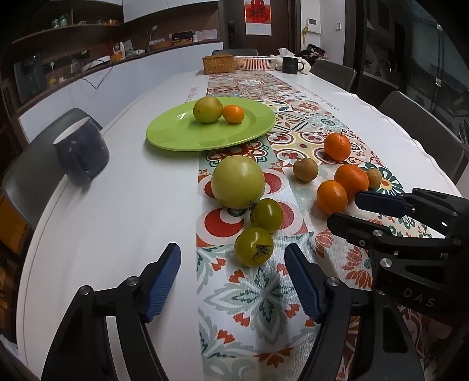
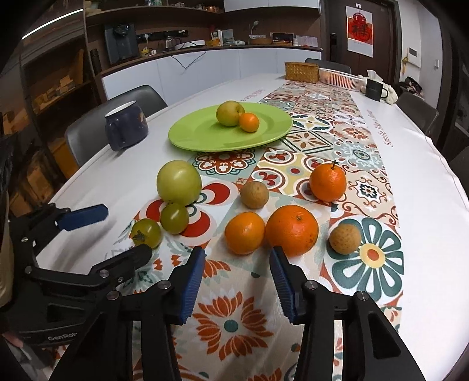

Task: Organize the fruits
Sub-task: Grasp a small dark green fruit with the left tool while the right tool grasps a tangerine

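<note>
tomato (image 1: pixel 253 246) | between left tool (image 1: pixel 233 263) tips, untouched

White table (image 2: pixel 425 205) with patterned tile runner (image 2: pixel 319 129), grey chairs (image 2: pixel 132 99) around it. Long white counter (image 2: pixel 205 63) under dark wood shelving (image 2: pixel 152 16) along the far wall. Red poster (image 2: pixel 359 29) on the dark door; dim indoor light.
</note>
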Tool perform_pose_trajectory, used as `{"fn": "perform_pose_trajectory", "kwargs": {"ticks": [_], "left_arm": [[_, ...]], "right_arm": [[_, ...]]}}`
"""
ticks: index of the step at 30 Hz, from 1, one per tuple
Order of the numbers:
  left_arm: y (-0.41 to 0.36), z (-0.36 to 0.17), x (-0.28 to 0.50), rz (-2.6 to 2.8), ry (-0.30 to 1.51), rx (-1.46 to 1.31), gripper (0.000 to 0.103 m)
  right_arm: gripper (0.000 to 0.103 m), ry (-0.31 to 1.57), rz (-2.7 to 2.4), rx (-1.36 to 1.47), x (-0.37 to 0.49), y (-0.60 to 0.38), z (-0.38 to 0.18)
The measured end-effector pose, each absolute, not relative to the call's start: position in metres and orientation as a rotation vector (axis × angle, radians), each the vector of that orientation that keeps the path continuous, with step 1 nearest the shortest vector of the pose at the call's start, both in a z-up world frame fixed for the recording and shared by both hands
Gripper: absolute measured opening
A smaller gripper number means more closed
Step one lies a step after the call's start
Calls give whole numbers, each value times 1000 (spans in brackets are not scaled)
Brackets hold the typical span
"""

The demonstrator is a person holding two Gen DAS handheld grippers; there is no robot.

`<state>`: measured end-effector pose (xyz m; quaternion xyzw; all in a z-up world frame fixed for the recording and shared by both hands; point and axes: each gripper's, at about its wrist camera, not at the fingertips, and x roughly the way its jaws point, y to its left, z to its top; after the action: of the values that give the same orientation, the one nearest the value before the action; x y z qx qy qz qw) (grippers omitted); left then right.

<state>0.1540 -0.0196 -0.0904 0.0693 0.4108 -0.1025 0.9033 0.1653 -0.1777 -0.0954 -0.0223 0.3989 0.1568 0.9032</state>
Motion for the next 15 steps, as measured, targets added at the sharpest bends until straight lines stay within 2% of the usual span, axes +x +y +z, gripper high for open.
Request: {"fn": "perform_pose_trajectory", "kwargs": {"ticks": [10,15], "left_arm": [[-20,-98,164,-229,879,106,57],[-19,-100,167,-254,900,78,44]], "right_arm": [[43,837,315,-50,179,-173,-101],[43,838,314,-55,184,-169,-101]]}}
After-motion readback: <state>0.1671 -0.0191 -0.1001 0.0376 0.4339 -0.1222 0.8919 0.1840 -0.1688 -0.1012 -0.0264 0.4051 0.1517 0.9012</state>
